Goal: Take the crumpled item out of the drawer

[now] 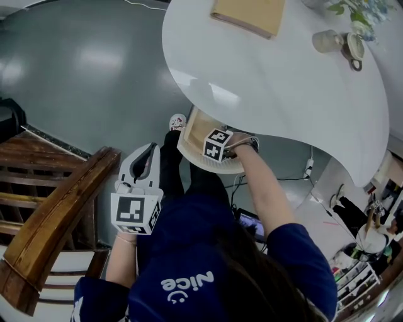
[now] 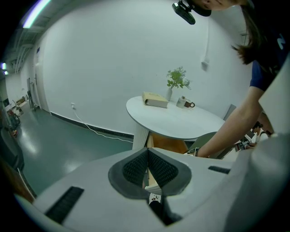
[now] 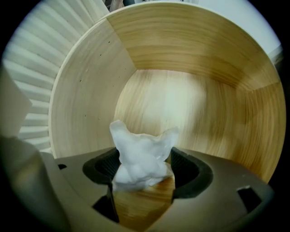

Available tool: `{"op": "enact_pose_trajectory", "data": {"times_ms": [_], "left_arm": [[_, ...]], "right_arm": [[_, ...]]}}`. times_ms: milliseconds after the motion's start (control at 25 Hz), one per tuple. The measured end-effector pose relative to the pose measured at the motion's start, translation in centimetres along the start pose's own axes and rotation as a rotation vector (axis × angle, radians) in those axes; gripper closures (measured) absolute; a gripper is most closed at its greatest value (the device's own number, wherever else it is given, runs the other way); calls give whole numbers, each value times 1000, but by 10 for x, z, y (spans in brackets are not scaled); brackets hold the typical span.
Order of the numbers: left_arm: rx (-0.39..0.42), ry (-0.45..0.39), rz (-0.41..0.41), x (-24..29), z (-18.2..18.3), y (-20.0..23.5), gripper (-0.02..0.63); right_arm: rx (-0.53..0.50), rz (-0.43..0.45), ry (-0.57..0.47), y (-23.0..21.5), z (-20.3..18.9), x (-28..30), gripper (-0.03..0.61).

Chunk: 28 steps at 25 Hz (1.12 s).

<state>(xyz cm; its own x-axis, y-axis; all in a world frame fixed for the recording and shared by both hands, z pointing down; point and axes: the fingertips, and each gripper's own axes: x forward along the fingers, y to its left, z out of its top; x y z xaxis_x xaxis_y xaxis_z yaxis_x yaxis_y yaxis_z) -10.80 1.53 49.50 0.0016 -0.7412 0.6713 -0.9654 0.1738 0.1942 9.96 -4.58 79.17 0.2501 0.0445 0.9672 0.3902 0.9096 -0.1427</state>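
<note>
A crumpled white item (image 3: 142, 156) lies on the floor of a curved wooden drawer (image 3: 181, 68). My right gripper (image 3: 142, 171) points steeply down into that drawer. It is open, with the crumpled item between its dark pads (image 3: 99, 168); I cannot make out any squeeze on it. In the head view only the right gripper's marker cube (image 1: 217, 144) shows above the pulled-out drawer (image 1: 191, 133), under the white table (image 1: 283, 88). My left gripper (image 1: 148, 151) hangs away from the drawer over the person's lap, shut and holding nothing (image 2: 147, 158).
On the white round table (image 2: 172, 121) are a tan book (image 1: 249, 16), a cup (image 1: 337, 43) and a small plant (image 2: 177, 79). A wooden stair rail (image 1: 56, 214) runs along the left. The person's legs and shoes (image 1: 177, 121) are below the drawer.
</note>
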Motion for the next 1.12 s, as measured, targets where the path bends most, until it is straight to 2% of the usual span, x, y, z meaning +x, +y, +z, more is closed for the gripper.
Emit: {"op": "enact_pose_trajectory", "data": {"times_ms": [160, 400, 640, 1120], "left_arm": [[9, 17, -11, 3, -4, -1, 609], [19, 18, -12, 3, -3, 4, 609], [30, 11, -28, 2, 0, 7, 609], [69, -37, -82, 5, 21, 1, 609]], "right_arm": [[-6, -19, 19, -3, -1, 5, 226], [20, -66, 14, -13, 1, 2, 303], [0, -133, 26, -16, 1, -1, 405], [132, -148, -85, -16, 21, -38, 428]]}}
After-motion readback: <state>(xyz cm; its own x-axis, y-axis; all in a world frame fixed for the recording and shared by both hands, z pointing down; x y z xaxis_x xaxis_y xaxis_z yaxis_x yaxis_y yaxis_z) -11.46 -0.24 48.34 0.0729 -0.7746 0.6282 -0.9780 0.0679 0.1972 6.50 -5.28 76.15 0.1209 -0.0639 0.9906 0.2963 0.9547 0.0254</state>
